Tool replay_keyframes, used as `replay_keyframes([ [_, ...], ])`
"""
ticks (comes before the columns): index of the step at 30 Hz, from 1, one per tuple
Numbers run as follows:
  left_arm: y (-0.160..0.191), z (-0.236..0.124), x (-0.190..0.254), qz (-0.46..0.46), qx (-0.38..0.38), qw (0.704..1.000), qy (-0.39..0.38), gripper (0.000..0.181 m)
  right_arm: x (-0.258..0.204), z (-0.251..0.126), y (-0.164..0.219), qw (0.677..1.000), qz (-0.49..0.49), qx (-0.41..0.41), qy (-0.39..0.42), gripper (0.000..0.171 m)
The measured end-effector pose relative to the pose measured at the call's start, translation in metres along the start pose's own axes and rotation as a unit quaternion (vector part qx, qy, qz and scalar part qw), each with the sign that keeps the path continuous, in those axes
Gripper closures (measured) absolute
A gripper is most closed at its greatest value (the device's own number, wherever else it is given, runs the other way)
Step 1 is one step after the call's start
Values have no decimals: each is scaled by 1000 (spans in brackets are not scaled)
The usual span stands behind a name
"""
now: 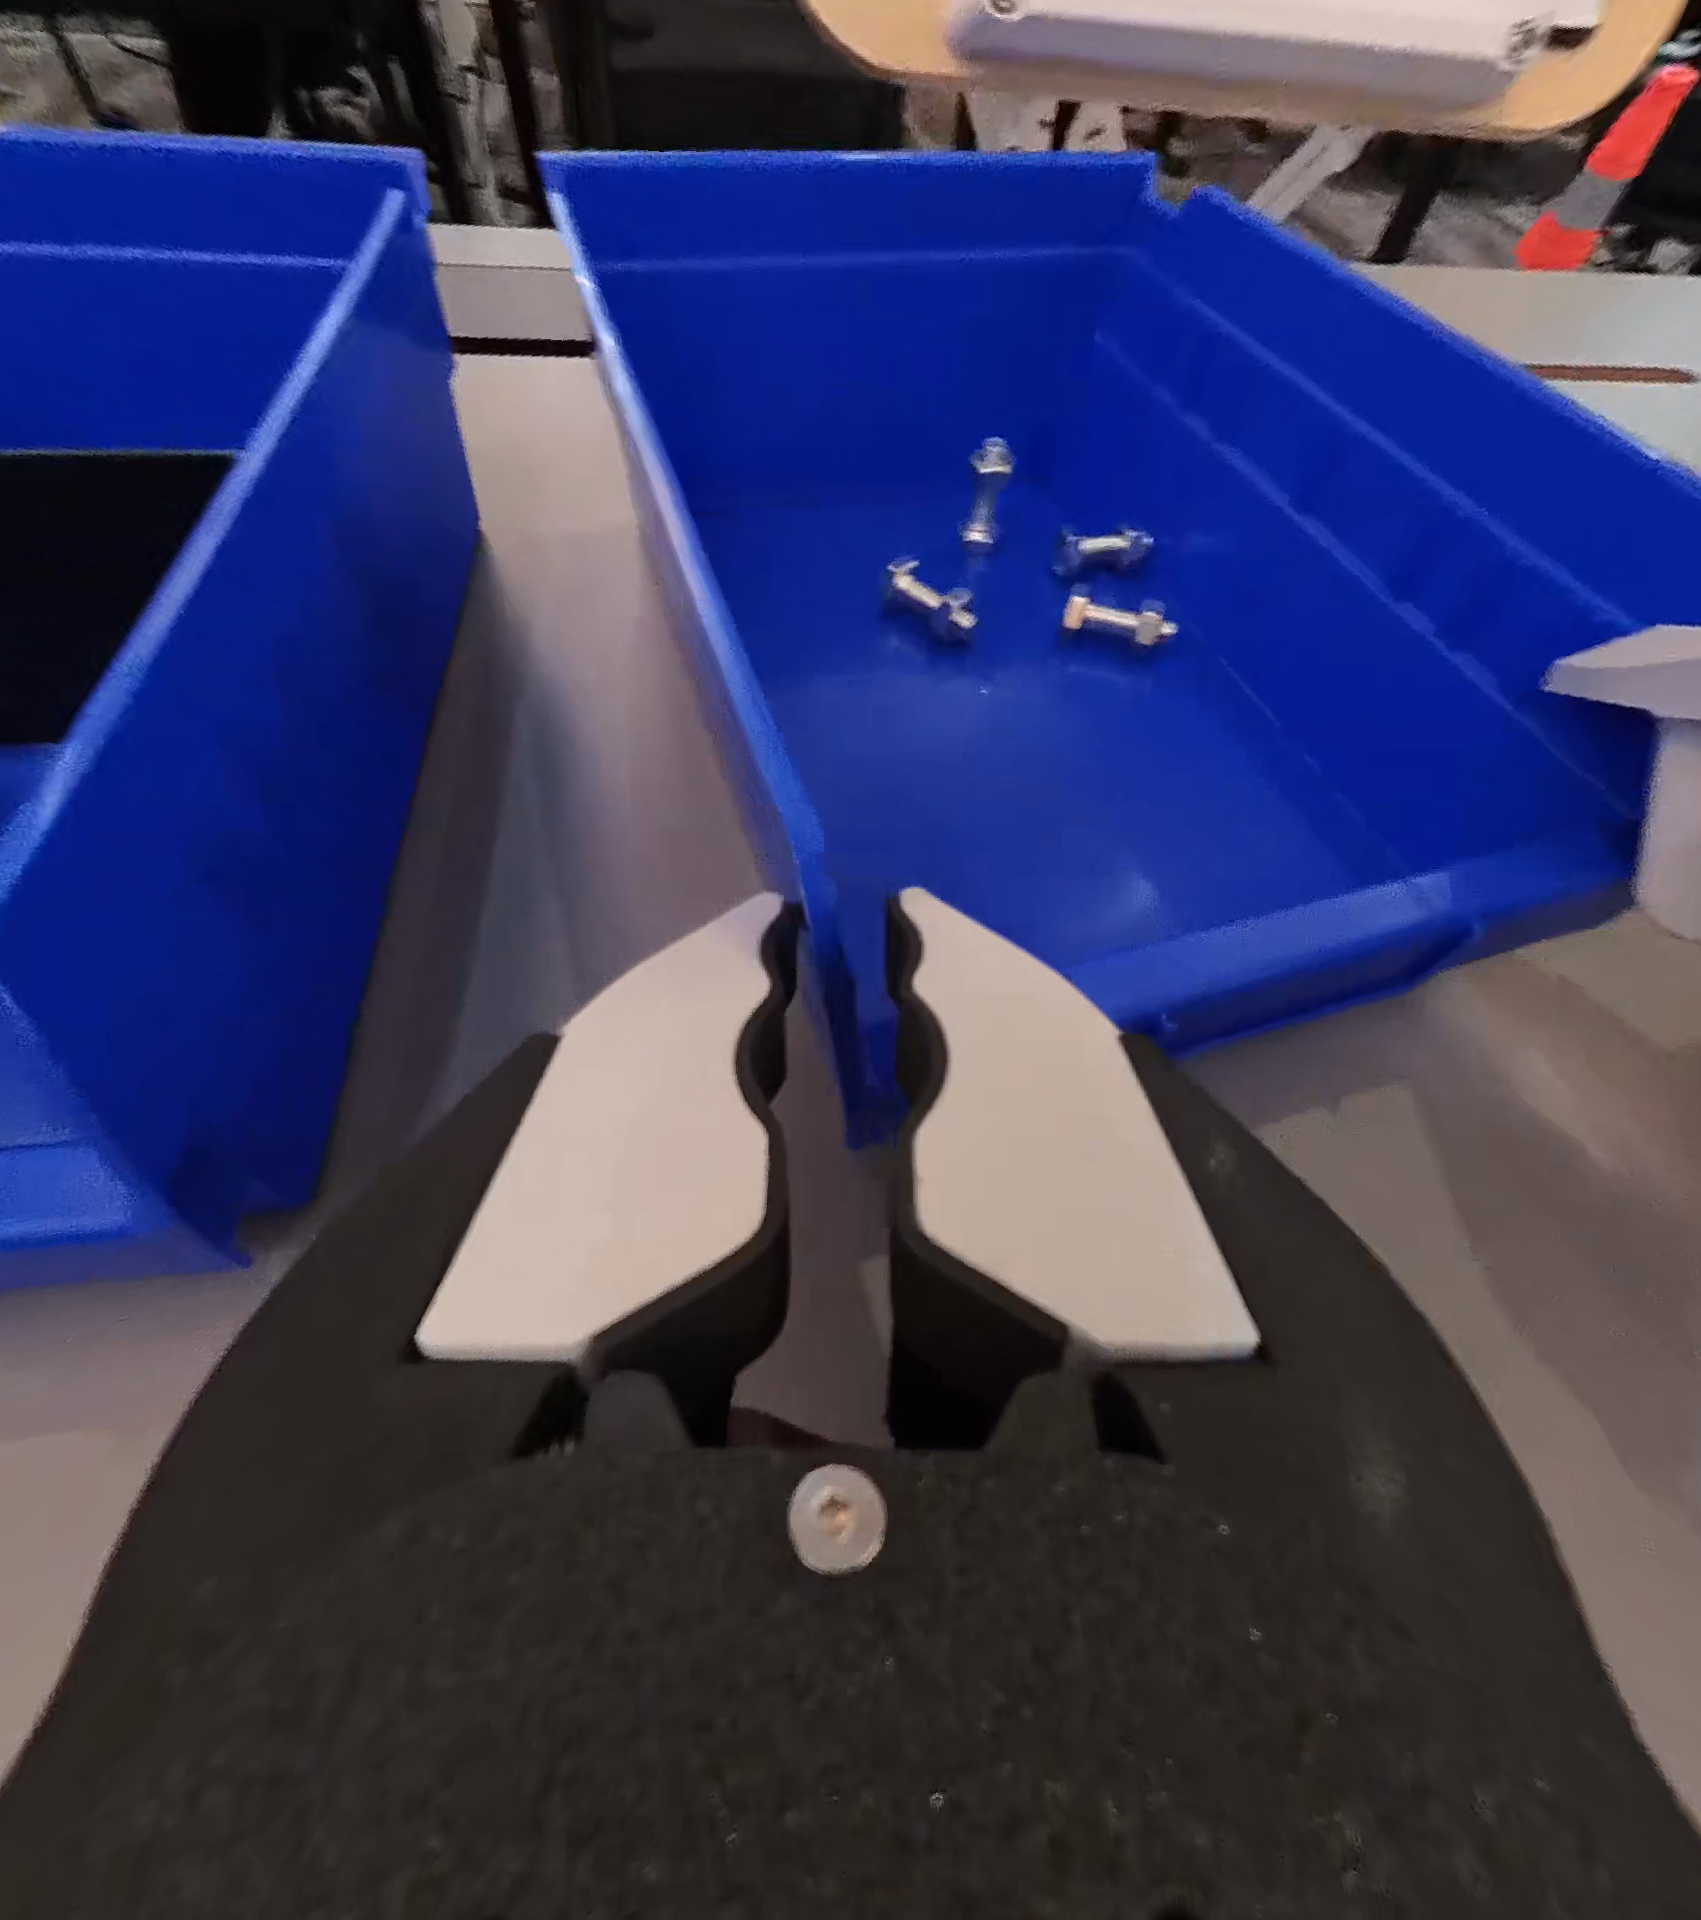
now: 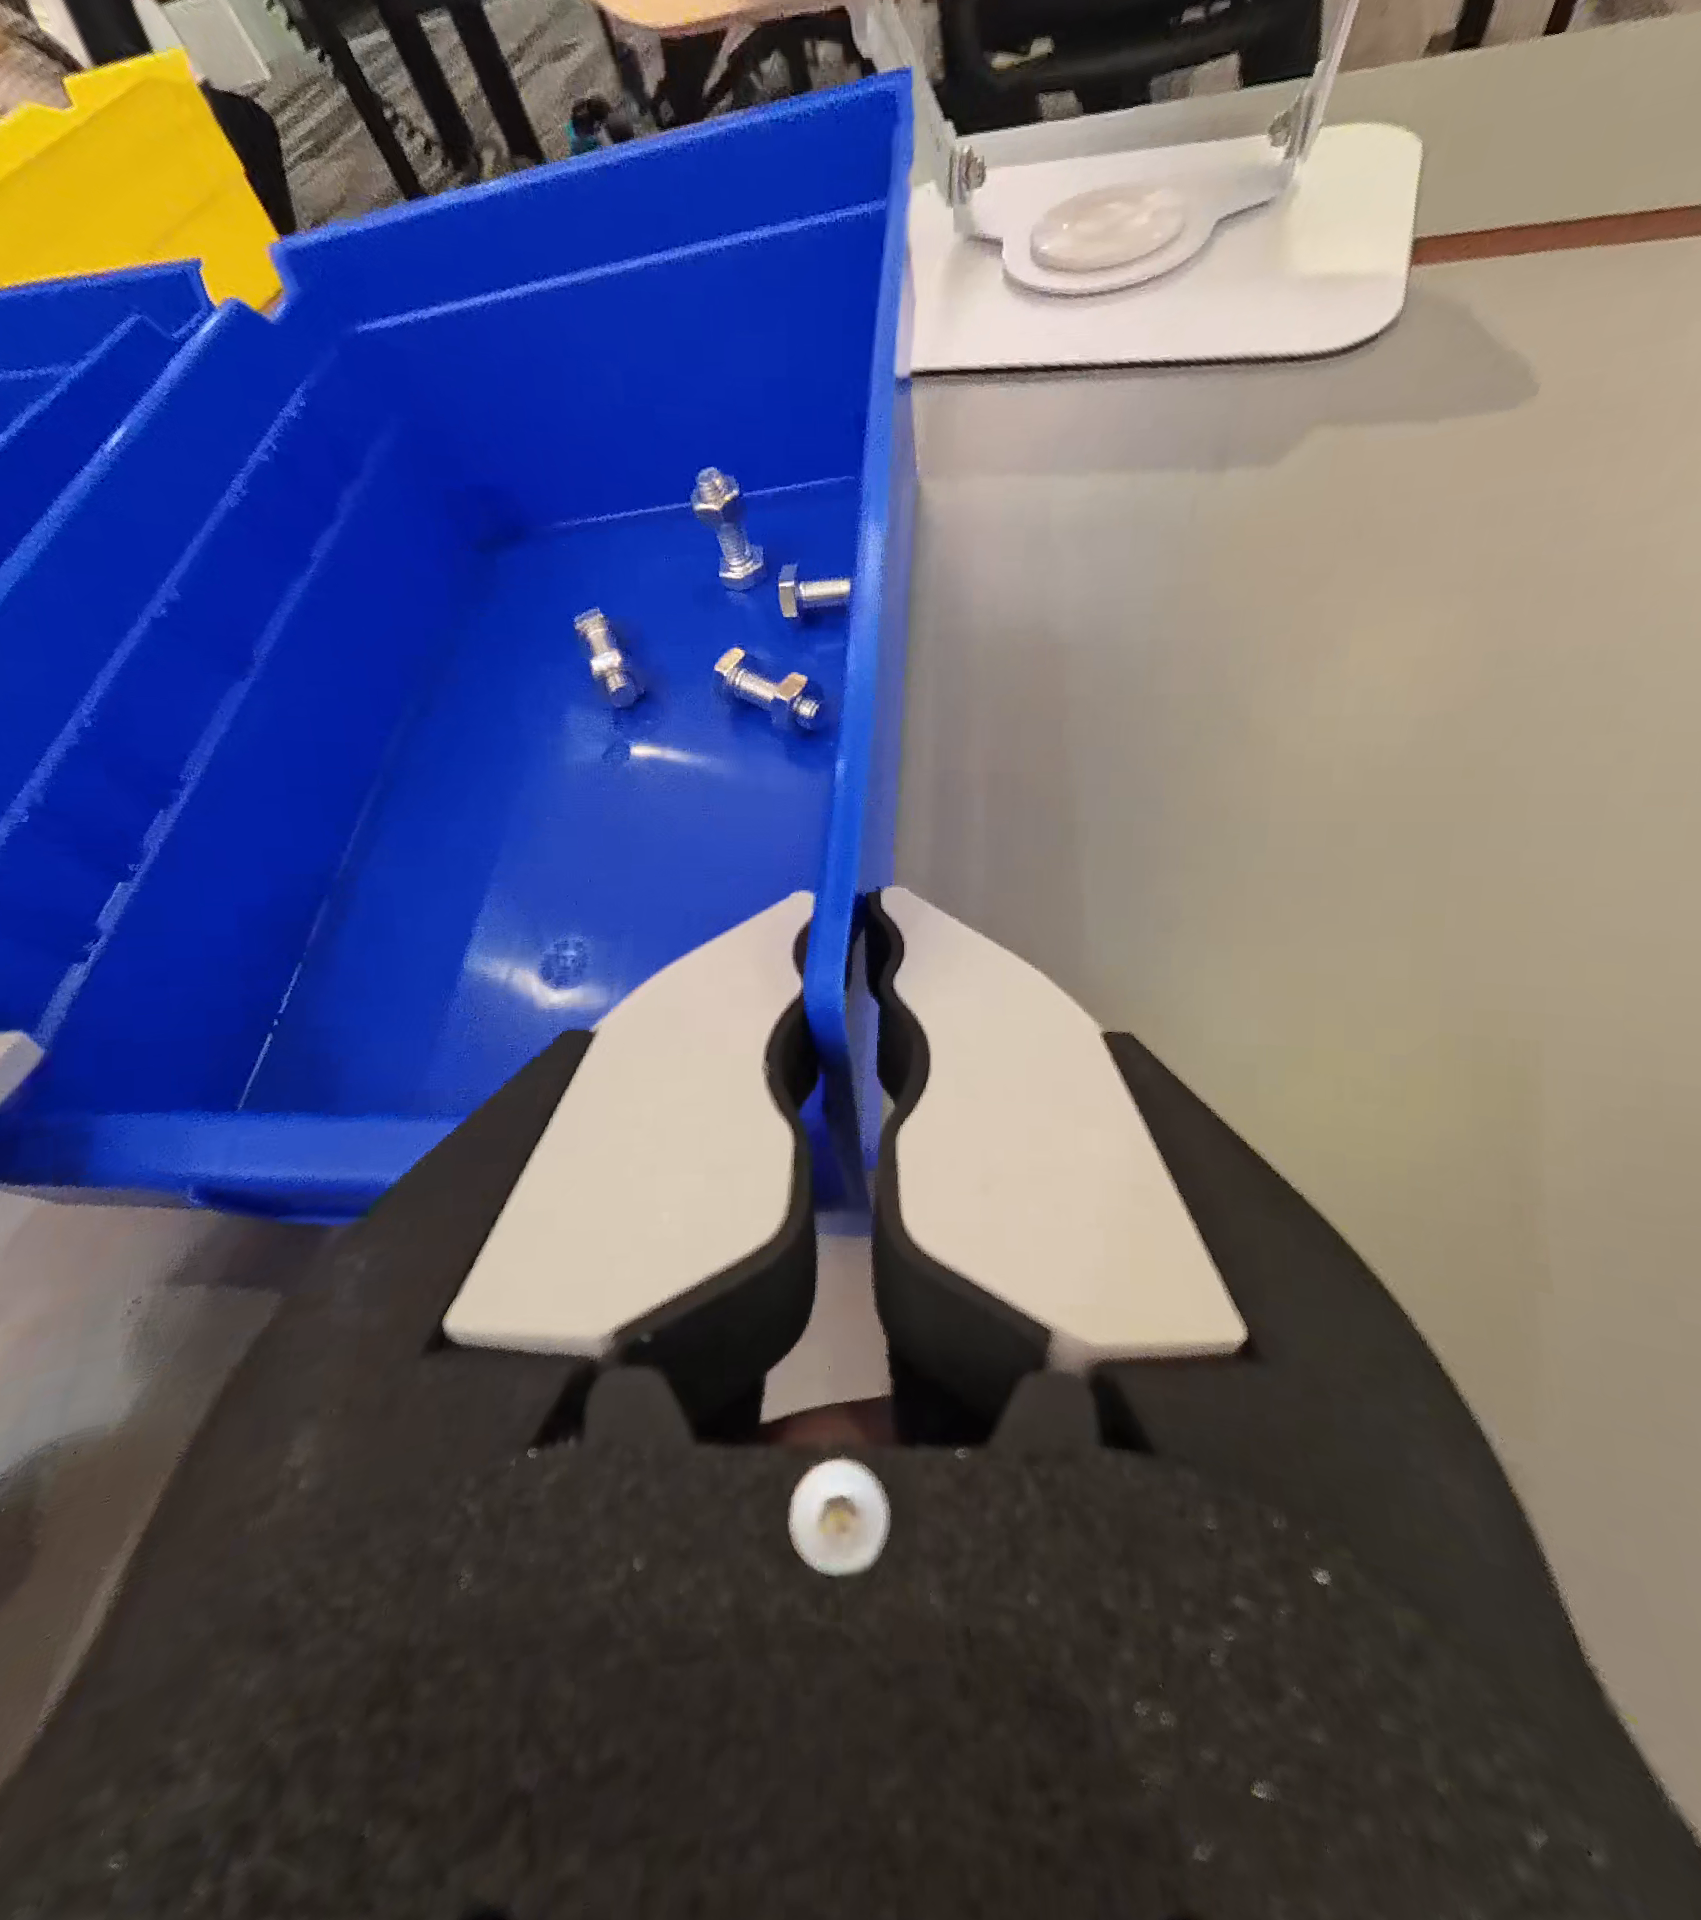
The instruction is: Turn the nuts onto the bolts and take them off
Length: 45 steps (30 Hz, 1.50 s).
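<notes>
Four bolts (image 2: pixel 721 613) with nuts on them lie loose on the floor of the blue bin (image 1: pixel 1241 810), toward its far end. We hold that bin by both side walls: our left claw (image 1: pixel 844 925) pinches the left wall near the front corner, and our right claw (image 2: pixel 841 914) pinches the right wall. A second blue bin (image 1: pixel 202 727) sits just beside it on the grey bench (image 2: pixel 1345 831). Our worry is the thin plastic walls: if either grip slips or we tilt unevenly, the bolts could roll and scatter, or the bin could knock its neighbour.
</notes>
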<state>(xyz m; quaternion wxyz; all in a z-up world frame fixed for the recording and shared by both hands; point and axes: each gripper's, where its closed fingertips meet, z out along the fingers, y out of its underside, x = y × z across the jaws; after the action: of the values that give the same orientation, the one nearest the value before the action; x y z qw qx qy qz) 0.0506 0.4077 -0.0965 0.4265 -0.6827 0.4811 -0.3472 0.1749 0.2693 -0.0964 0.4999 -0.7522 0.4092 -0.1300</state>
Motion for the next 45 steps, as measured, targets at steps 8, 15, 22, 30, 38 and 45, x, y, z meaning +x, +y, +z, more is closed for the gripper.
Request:
replay_keyframes([
  [8, -19, -78, -44, -3, 60, 998, 8, 130, 8, -21, -7, 999, -40, 7, -23, 131],
  [15, -18, -96, -268, -39, 28, 979, -198, 117, -38, -59, -30, 984, -154, 87, -18, 129],
  [22, -12, -50, -311, -86, -15, 986, -146, 137, -138, -70, -24, 971, -178, 97, -127, 137],
  [30, 11, -76, -275, -79, -29, 987, -140, 178, -264, -41, 38, 945, -230, 33, -232, 139],
  [38, 47, -156, -231, -70, -4, 974, -216, 178, -264, -1, 57, 962, -210, 24, -172, 137],
  [45, 51, -186, -212, -33, 28, 963, -265, 177, -274, 4, 63, 966, -176, -1, -187, 166],
])
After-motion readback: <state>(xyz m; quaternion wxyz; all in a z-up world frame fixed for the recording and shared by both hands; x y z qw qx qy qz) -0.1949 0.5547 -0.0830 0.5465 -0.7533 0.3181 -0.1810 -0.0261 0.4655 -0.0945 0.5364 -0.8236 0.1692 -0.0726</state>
